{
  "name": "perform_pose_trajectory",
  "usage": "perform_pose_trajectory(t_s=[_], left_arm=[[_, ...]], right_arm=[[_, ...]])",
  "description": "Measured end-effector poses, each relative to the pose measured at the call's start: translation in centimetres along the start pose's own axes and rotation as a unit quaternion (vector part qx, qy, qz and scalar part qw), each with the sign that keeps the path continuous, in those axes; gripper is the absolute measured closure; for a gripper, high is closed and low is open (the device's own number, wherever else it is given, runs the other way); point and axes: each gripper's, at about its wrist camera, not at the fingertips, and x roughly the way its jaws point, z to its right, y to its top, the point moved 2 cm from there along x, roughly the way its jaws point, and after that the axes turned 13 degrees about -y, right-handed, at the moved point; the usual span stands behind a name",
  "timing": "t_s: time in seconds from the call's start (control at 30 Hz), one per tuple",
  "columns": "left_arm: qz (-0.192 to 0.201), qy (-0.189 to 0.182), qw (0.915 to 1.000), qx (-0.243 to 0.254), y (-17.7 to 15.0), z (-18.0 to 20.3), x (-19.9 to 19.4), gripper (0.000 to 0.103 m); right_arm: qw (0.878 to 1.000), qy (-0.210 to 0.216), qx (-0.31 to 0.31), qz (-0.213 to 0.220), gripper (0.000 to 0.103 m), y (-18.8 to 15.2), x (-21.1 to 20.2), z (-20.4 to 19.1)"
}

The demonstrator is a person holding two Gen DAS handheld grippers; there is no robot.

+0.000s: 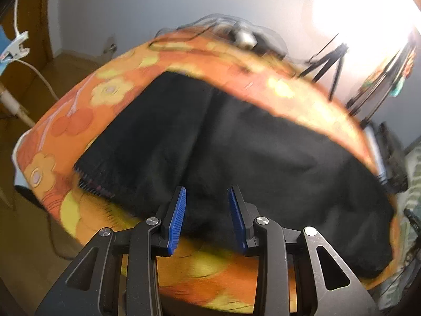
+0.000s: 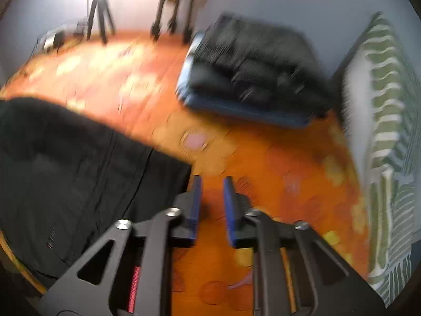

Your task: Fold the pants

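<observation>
Left wrist view: black pants lie flat on the orange floral worktop; left tongs stand apart, empty, above the near edge. Right wrist view: right tongs stand apart, empty, over bare cloth beside the pants' corner; folded dark garments lie well apart.
</observation>
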Motion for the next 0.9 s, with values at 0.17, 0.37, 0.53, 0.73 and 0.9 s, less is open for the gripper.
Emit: perform_pose_trajectory(t_s=[0.17,0.37,0.53,0.73,0.9], left_arm=[[0.014,-0.068,0.9973,0.023,1.7,5.4,0.0,0.071],[-0.007,-0.155,0.9878,-0.017,3.0,8.8,2.6,0.071],[-0.021,-0.160,0.9867,-0.016,3.6,9.9,4.5,0.071],[-0.037,-0.149,0.9877,-0.026,3.5,9.1,6.2,0.071],[-0.045,-0.148,0.9865,-0.054,3.3,7.7,7.2,0.071]], right_arm=[[0.991,0.124,-0.048,0.032,0.058,5.2,-2.7,-5.6],[0.950,0.290,-0.112,-0.022,0.035,10.6,-1.5,-17.7],[0.929,0.317,-0.184,-0.052,0.029,10.0,0.4,-23.9],[0.924,0.327,-0.187,-0.069,0.043,9.4,2.0,-25.9],[0.927,0.311,-0.207,-0.028,0.088,8.7,0.0,-25.8]])
